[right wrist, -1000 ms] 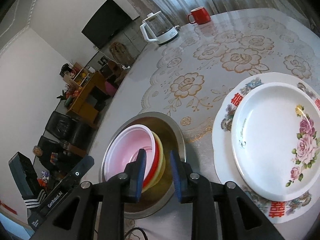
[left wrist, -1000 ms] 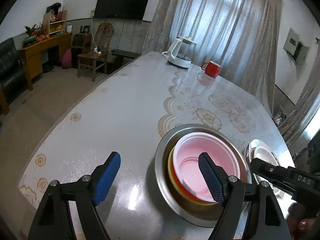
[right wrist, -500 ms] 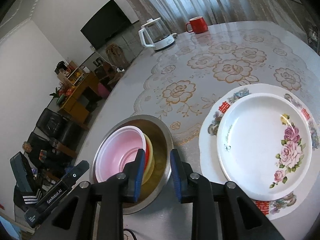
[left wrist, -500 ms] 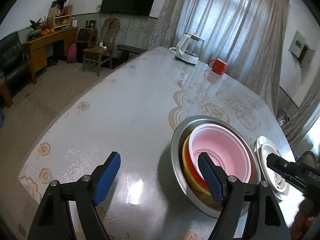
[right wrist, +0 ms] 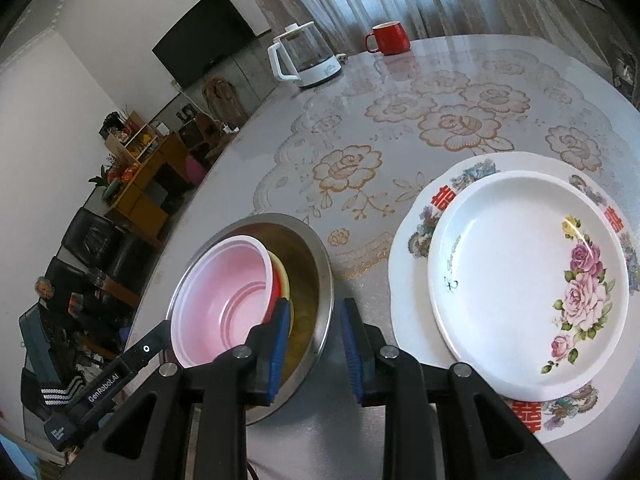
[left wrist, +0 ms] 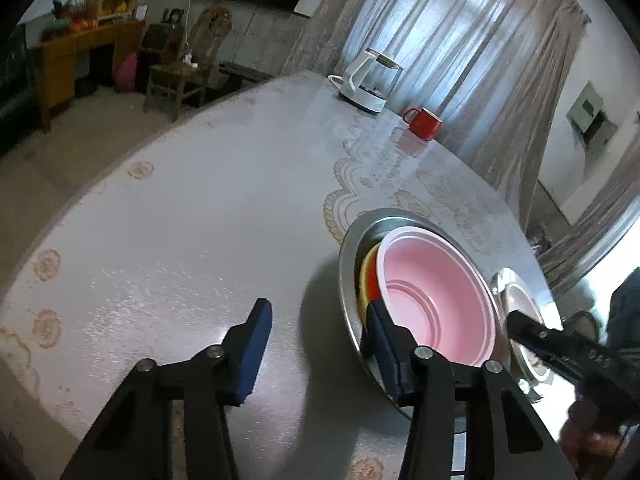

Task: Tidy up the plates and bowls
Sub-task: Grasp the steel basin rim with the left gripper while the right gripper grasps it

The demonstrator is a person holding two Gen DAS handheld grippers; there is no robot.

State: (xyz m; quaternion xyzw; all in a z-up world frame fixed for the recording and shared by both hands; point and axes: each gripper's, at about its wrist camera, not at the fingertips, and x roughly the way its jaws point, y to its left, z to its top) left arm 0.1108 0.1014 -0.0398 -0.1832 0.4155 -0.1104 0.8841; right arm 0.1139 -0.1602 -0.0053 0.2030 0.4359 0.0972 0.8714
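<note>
Your left claw [left wrist: 316, 340] hangs spread wide above the bench [left wrist: 200, 220], grasping nothing; its right blue pad sits in front of the near rim of the round stainless-steel basin [left wrist: 347, 280], its left pad over bare bench. Your right claw [right wrist: 314, 344] is parted only a little and also grasps nothing; the basin's [right wrist: 316, 264] near rim lies between its two blue pads, though you cannot tell whether either pad touches the metal.

Inside the basin, a pale pink plastic bowl [left wrist: 432, 300] nests on top of a red bowl [left wrist: 372, 284], which nests in a yellow bowl [left wrist: 363, 280]. The stack leans against the basin wall on your left claw's side.

Just beside the basin lies a large white plate with red characters and flower borders [right wrist: 452, 184]. A smaller white plate painted with pink roses [right wrist: 520, 272] rests on it.

Well apart, at the far edge of the bench, a glass kettle with a white handle [right wrist: 304, 56] stands near a red mug [right wrist: 388, 38].
</note>
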